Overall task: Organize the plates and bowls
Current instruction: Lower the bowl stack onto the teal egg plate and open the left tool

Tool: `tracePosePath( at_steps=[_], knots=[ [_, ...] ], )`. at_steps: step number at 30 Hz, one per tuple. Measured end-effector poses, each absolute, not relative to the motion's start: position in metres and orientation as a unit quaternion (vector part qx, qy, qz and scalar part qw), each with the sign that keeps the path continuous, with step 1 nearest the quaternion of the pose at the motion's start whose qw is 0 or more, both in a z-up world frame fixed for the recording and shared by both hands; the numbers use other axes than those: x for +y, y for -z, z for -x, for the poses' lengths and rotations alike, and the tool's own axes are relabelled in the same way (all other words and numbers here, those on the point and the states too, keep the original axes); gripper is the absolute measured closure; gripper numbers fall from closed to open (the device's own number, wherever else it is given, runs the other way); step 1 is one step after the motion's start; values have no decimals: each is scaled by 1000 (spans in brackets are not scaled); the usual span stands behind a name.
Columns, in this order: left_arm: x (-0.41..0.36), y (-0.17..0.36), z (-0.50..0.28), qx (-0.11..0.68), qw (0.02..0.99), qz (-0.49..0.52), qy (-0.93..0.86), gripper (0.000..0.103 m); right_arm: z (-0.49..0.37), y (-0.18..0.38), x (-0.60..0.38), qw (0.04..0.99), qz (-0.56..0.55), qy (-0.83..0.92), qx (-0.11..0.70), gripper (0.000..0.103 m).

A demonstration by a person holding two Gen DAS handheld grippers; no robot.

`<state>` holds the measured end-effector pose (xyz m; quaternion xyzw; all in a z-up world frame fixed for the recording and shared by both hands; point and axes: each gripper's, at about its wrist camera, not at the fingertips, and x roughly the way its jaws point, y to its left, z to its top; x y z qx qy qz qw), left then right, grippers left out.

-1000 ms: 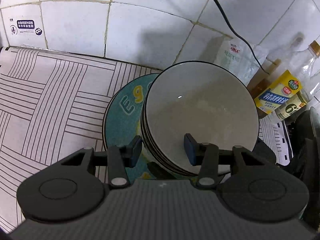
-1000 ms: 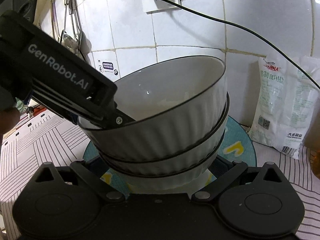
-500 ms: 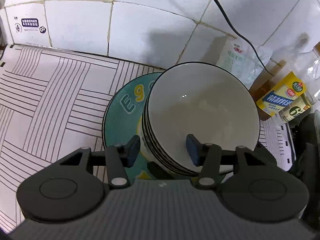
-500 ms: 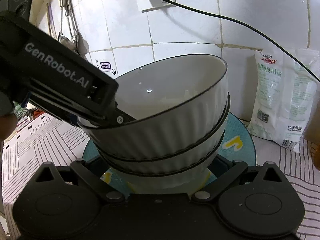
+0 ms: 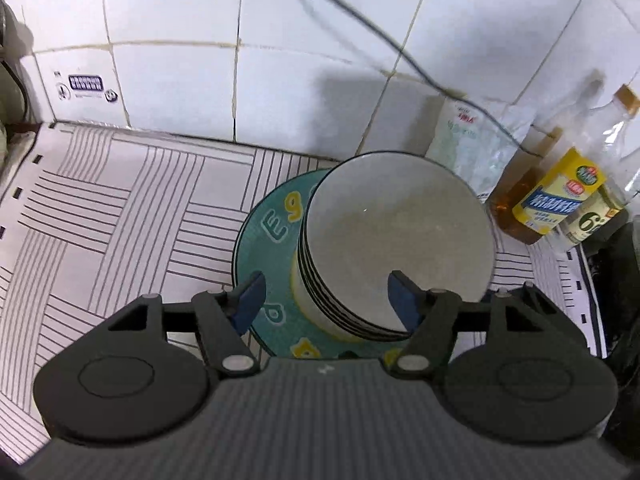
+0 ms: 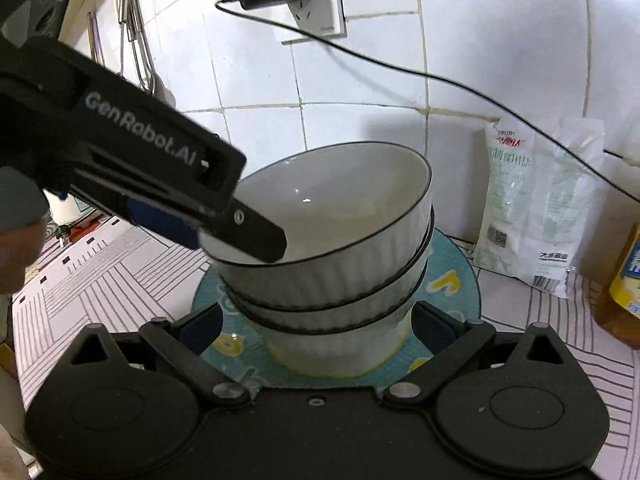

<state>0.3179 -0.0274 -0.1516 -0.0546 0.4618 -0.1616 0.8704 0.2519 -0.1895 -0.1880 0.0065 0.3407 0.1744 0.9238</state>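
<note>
Bowls (image 6: 332,256) sit nested in a stack (white, ribbed, dark-rimmed) on the teal plate (image 6: 460,272), right in front of you on the striped mat (image 5: 100,216). Your right gripper (image 6: 320,326) is spread wide, fingers flanking the stack's base and holding nothing. Your left gripper (image 5: 326,294) is also wide apart and empty, one finger reaching over the top bowl's rim. Beyond stand a salt bag (image 6: 536,208), an oil bottle (image 5: 544,196) and the tiled wall (image 5: 180,60).

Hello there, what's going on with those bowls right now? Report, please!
Left gripper open, straddling top bowl's rim. Right gripper open, flanking stack on teal plate. Nothing blocking.
</note>
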Motion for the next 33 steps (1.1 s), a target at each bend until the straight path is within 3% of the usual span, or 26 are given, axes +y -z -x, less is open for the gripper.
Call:
tracePosePath(
  at_steps=[17, 33],
  knots=[
    [3, 74, -249, 434, 886, 4, 160, 13, -185, 131, -199, 937, -12, -99, 336, 1],
    [44, 38, -176, 416, 899, -22, 139, 9, -108, 61, -172, 936, 2, -20, 352, 1]
  ],
)
